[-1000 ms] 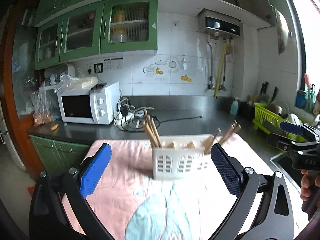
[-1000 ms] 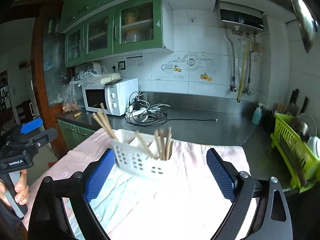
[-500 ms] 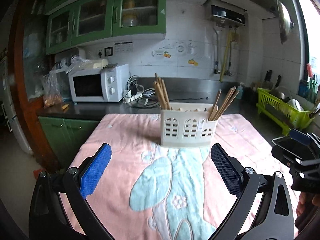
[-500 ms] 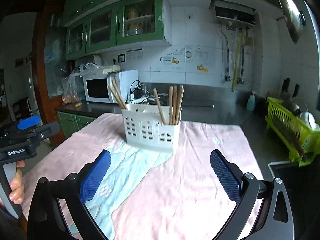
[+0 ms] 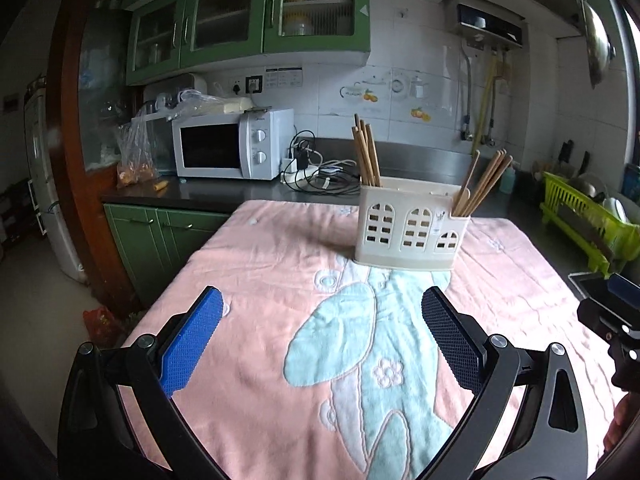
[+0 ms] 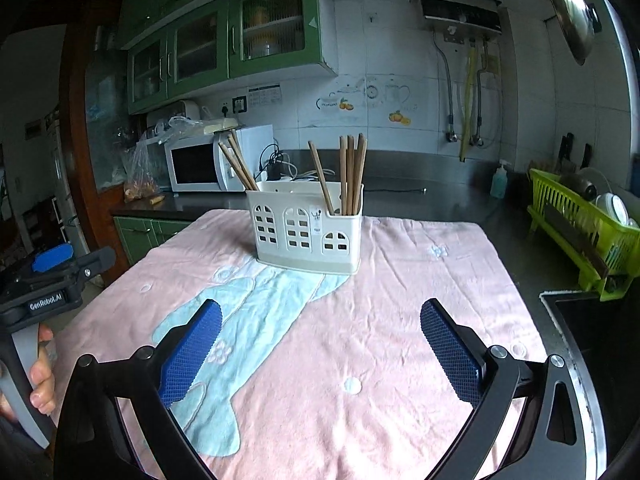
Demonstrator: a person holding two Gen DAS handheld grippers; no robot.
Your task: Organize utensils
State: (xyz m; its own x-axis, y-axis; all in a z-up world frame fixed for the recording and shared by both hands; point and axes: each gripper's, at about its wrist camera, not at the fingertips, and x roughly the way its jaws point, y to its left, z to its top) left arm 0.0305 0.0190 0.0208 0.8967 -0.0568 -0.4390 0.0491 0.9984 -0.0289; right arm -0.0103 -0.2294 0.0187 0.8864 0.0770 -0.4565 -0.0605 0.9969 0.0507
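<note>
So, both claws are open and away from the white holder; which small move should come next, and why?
Probably bring the right claw forward toward the chopsticks at the holder's right end. Both it and the left claw hold nothing, and the chopsticks stand split between the two end compartments, so gathering them seems unfinished.

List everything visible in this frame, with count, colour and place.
utensil holder: one, white, standing on the cloth, toward its far end
chopsticks: two bunches, wooden, upright in the holder's two end compartments; exact count unclear
cloth: one, pink with a light blue figure, covering the table
microwave: one, white, on the dark counter at left
dish rack: one, lime green, on the counter at right
soap bottle: one, bluish, by the back wall
cabinets: green, upper wall
left gripper: black with blue pads, open, empty
right gripper: black with blue pads, open, empty
</note>
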